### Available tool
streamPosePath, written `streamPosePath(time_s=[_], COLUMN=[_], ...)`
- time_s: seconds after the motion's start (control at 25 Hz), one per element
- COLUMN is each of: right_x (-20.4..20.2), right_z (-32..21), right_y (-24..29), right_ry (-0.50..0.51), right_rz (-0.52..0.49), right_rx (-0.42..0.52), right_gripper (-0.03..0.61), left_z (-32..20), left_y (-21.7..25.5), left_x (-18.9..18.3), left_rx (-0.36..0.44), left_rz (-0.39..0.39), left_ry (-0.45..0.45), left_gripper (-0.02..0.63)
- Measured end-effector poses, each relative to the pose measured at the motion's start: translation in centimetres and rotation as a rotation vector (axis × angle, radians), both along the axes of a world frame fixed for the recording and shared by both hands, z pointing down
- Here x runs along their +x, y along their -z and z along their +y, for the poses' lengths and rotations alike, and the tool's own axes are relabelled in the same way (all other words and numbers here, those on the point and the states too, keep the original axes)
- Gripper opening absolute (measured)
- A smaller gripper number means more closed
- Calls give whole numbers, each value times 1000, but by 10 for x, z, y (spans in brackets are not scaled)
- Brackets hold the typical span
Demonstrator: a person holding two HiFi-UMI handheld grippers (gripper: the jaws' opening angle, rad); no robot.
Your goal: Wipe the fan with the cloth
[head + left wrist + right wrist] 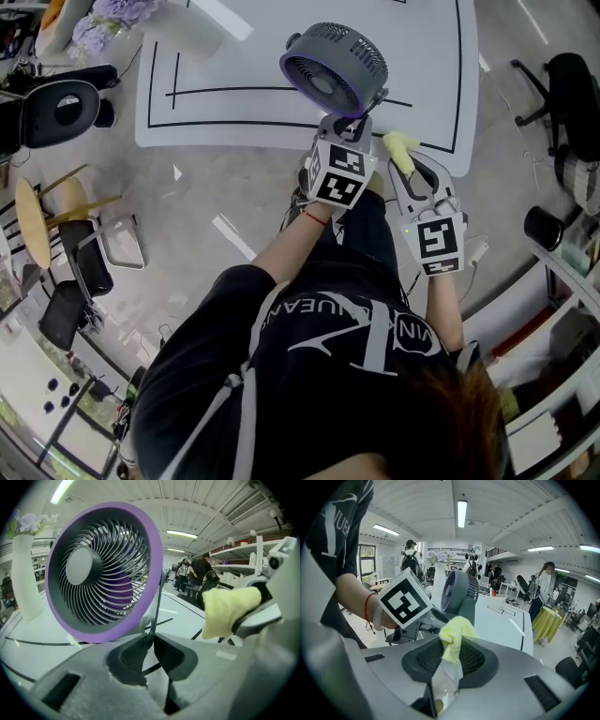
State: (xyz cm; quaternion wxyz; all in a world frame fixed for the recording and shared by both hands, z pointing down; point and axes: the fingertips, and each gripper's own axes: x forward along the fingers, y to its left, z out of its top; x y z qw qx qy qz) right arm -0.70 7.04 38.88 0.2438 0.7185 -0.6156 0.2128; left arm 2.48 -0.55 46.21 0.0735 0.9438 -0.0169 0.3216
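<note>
White tabletop [234, 56], marked with black lines, is seen over a grey polished floor [216, 206] in a large open workroom with a ribbed ceiling and strip lights. A black office chair [56, 112] and a wooden stool [37, 220] are placed off the table's left end, and a second dark chair [572, 84] is seen to the right. A white vase [23, 573] with pale flowers is set on the table behind the fan, and shelving [234, 557] and standing people [201, 569] are visible further back. The fan [333, 66], grey with a purple front ring, is found at the near edge of the table, its grille turned toward the left gripper [151, 644]. That gripper's jaws are drawn almost together, with only a narrow gap, and are clamped on the thin dark stand bracket of the fan. The right gripper [450, 656] is held just beside the left one, short of the table edge; its jaws are pinched on the cloth [454, 637], a crumpled yellow wad that protrudes past the tips, near the fan but not touching it.
</note>
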Motion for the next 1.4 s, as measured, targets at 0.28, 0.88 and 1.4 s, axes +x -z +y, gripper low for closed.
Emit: streamPosePath(time_s=[0.28, 0.88, 1.4], right_x=[8, -20, -43], right_z=[2, -57, -159], right_y=[0, 28, 45], right_ry=[-23, -5, 41], right_rz=[8, 35, 283], right_rx=[9, 130, 73], right_gripper=[86, 86, 86], left_z=[2, -29, -121], left_y=[1, 7, 41], left_x=[10, -42, -80], left_rx=[-23, -38, 103], left_rz=[10, 54, 181], left_ry=[56, -2, 32], left_gripper=[61, 11, 11])
